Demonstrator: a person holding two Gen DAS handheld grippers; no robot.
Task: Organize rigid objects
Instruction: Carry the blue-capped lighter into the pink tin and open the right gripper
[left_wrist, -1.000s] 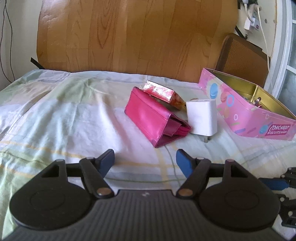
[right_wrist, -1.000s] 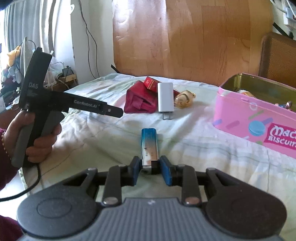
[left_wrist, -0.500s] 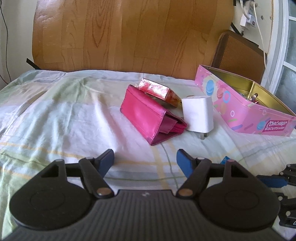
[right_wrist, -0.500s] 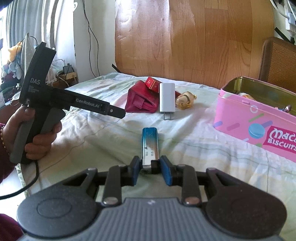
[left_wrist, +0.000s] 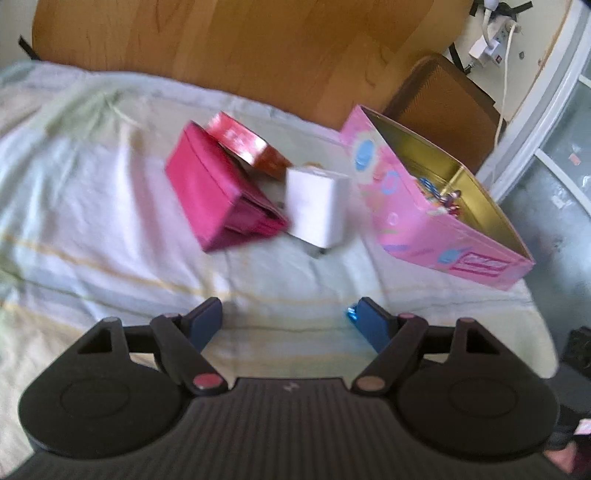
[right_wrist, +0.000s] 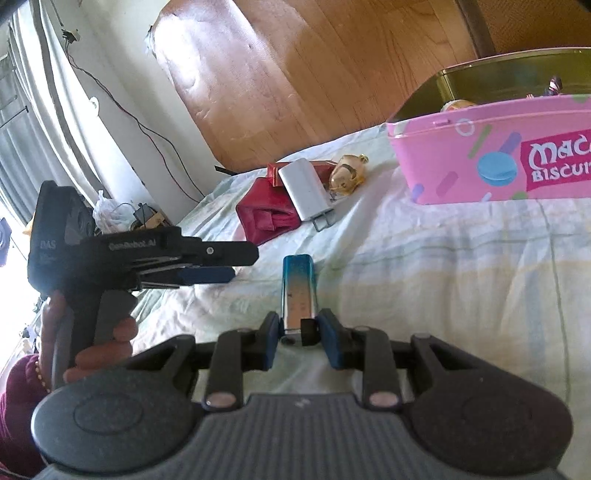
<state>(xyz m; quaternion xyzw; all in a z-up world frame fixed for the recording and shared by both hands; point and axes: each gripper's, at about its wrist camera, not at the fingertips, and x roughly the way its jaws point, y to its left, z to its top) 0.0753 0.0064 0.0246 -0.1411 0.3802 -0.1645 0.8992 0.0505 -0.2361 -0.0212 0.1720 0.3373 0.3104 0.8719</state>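
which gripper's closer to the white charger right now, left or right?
Left, by a modest margin. The left gripper, jaws just opening and empty, points at the white charger just ahead on the bed. The right gripper, shut on the blue lighter, sits farther back.

A slim blue-and-silver lighter (right_wrist: 298, 291) sticks out forward from between blue pads. On the bedsheet (right_wrist: 461, 280) lie a magenta wallet (left_wrist: 218, 192), white charger (left_wrist: 317, 206), red box (left_wrist: 242, 142) and open pink biscuit tin (left_wrist: 436, 218).

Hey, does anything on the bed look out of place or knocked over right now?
Mostly no. The white charger leans tilted against the pink wallet, prongs out, and the gold trinket lies on its side.
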